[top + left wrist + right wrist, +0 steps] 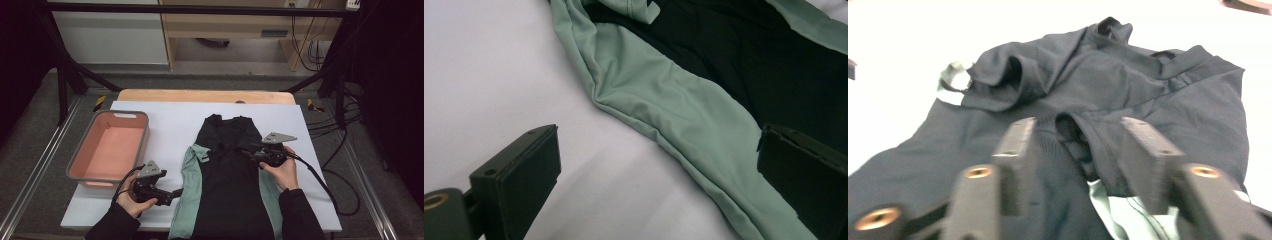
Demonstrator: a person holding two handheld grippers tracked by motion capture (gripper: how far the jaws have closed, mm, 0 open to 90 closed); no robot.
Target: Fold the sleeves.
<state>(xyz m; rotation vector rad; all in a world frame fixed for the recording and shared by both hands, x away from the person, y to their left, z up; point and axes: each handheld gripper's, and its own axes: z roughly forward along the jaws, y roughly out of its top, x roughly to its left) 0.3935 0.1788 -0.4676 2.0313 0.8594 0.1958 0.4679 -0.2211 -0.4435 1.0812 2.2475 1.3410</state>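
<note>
We take the work in hand to be folding the garment [227, 170], and we judge it partly done; the black body lies lengthwise on the white sheet [165, 117] that covers the table, collar end away from us, hem end running off the near edge; both sides seem already turned in toward the middle, since the top looks narrow and bunched, with a dark cuff opening lying on the chest in the right gripper view; what is left, as we read it, is smoothing that fold, folding the length and perhaps moving the garment into the pink bin [75, 165], which stands empty to its left, well apart.

The garment itself is black with pale green side panels [684, 107]; the left panel is creased and its edge curls on the sheet; the fabric looks thin and limp.

Our right gripper [1075, 145] hovers over the garment's upper right part, jaws spread, with a black fold between them but not pinched, so far as we can tell; our left gripper [659, 165], just left of the garment near its lower part, also stands spread wide, the green edge lying between the pads, unpressed.
</note>
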